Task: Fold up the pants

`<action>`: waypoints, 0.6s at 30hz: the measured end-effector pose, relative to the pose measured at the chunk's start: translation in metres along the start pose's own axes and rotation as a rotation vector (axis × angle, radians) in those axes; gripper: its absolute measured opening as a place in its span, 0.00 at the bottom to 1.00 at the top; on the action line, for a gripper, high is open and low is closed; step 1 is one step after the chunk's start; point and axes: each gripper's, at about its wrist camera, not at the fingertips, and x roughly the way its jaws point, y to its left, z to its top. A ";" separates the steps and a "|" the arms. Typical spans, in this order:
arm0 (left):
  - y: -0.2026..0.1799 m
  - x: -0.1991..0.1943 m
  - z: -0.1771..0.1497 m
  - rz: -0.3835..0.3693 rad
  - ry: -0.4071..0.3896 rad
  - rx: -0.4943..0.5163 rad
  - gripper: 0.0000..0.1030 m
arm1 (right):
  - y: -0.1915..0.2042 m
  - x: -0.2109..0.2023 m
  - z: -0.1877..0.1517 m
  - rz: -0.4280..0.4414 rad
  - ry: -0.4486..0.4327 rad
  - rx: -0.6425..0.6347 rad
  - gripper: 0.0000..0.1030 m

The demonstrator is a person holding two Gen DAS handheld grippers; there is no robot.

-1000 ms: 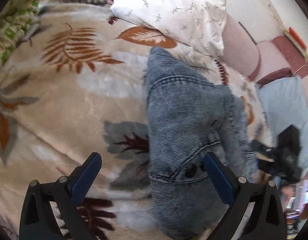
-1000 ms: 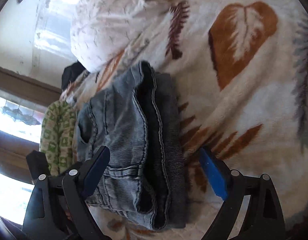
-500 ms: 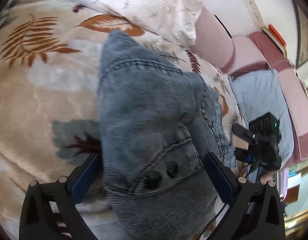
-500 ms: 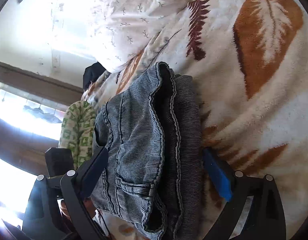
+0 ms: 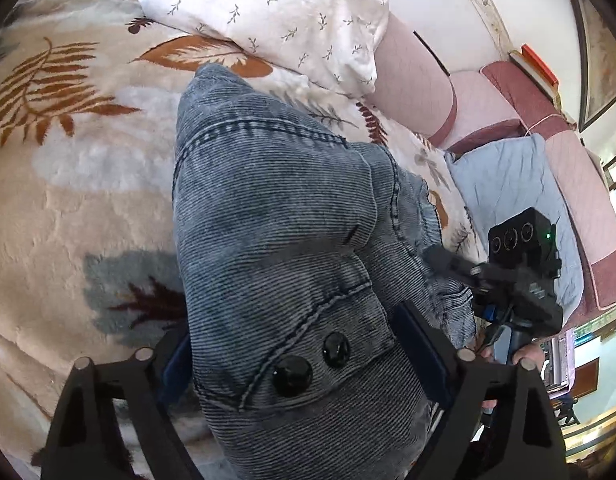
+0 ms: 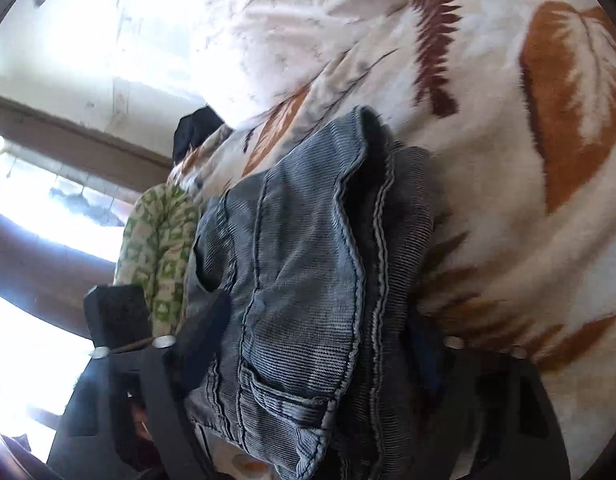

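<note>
Folded grey-blue denim pants [image 5: 275, 200] lie on a leaf-patterned blanket [image 5: 67, 168], with two black buttons at the near end. My left gripper [image 5: 291, 328] is closing around that buttoned end, and both pads touch the cloth. In the right wrist view the pants [image 6: 299, 240] show stacked seamed edges and a pocket. My right gripper [image 6: 320, 316] is closing on the opposite end, its pads pressed into the folds. The right gripper's body [image 5: 520, 272] and a hand [image 5: 524, 354] show at the right of the left wrist view.
A white sprigged pillow [image 5: 291, 12] lies beyond the pants. A pink padded headboard [image 5: 412, 80] and a blue-grey cushion [image 5: 508, 184] are at the right. A green patterned cloth [image 6: 159, 240] and a bright window [image 6: 27, 208] are on the far side.
Both grippers have moved in over the ends of the folded pants and their jaws have narrowed onto the cloth. The bundle now fills the gap between each pair of fingers.
</note>
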 end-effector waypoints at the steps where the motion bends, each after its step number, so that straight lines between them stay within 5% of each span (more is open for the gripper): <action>1: 0.002 -0.001 0.001 -0.005 -0.008 -0.008 0.78 | 0.001 -0.001 0.000 0.001 0.002 0.000 0.53; 3: 0.004 -0.003 0.002 -0.017 -0.015 -0.017 0.74 | 0.003 -0.004 0.000 0.004 0.002 -0.007 0.38; 6: -0.001 -0.008 0.002 -0.008 -0.027 0.008 0.64 | 0.015 -0.007 -0.002 -0.028 -0.010 -0.042 0.32; 11: -0.004 -0.016 0.005 -0.022 -0.038 0.009 0.53 | 0.026 -0.012 -0.006 -0.050 -0.030 -0.067 0.29; 18: -0.016 -0.046 0.009 -0.037 -0.094 0.021 0.53 | 0.060 -0.032 -0.013 -0.037 -0.085 -0.127 0.29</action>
